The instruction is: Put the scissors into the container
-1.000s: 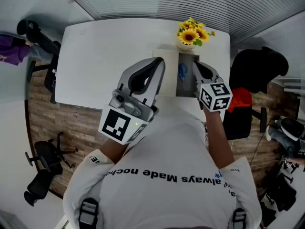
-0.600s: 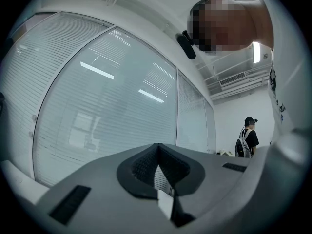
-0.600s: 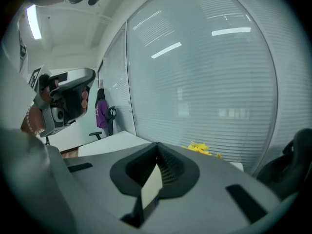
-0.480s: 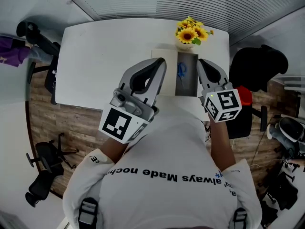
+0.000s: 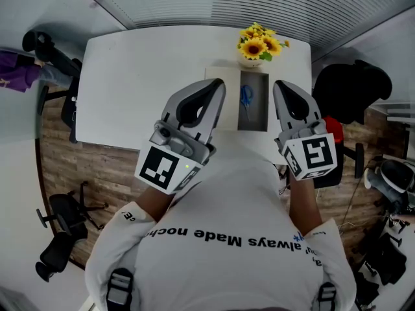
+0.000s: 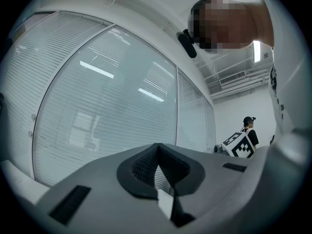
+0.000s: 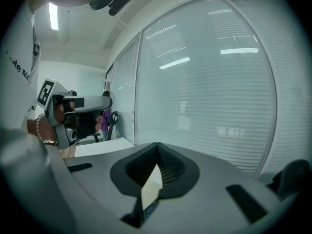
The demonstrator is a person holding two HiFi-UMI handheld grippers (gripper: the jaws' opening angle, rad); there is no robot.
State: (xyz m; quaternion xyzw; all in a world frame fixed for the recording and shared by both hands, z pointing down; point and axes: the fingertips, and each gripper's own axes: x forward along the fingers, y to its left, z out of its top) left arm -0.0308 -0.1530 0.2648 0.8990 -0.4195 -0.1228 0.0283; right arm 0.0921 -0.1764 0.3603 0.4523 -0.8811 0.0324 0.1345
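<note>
The blue-handled scissors (image 5: 247, 96) lie inside the narrow grey container (image 5: 262, 112) on the white table (image 5: 142, 76), in the head view. My right gripper (image 5: 283, 85) is raised just right of the container, jaws pressed together and holding nothing. My left gripper (image 5: 218, 83) is held up left of the container, also shut and empty. In the left gripper view the shut jaws (image 6: 157, 146) point at the window blinds. The right gripper view has its shut jaws (image 7: 157, 146) aimed along the window wall, with a sliver of table showing in the gap below.
A vase of sunflowers (image 5: 258, 46) stands at the table's far edge behind the container. A pale flat board (image 5: 222, 73) lies left of the container. A black chair (image 5: 350, 89) is right of the table, other chairs (image 5: 58, 50) are left.
My right gripper has drawn back from over the container, to the right and toward me. The scissors stay in the container. The left gripper has not moved.
</note>
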